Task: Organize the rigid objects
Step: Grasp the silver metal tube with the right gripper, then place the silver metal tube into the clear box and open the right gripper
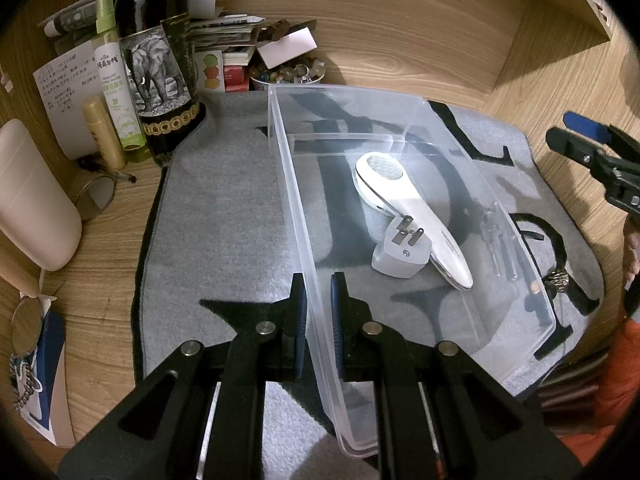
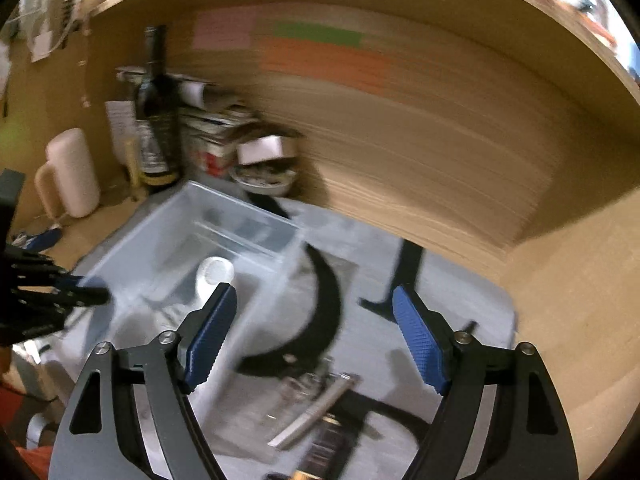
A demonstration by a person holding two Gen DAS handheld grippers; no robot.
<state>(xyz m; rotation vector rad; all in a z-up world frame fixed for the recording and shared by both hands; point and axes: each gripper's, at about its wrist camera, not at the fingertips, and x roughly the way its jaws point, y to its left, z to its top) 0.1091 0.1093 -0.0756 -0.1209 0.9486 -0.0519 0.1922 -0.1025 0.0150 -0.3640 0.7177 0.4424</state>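
Partly blurred clear bin [image 2: 224, 216], right tongs [image 2: 314, 334] agape

One clear plastic bin [image 1: 400, 128] stood on the one grey mat [image 1: 224, 216]. Inside the bin lay one white handheld device [image 1: 404, 216] and one white plug adapter [image 1: 394, 252]. Left of the bin stood one dark bottle [image 1: 156, 56], one green spray bottle [image 1: 116, 80] and one bowl of beads [image 1: 288, 74].
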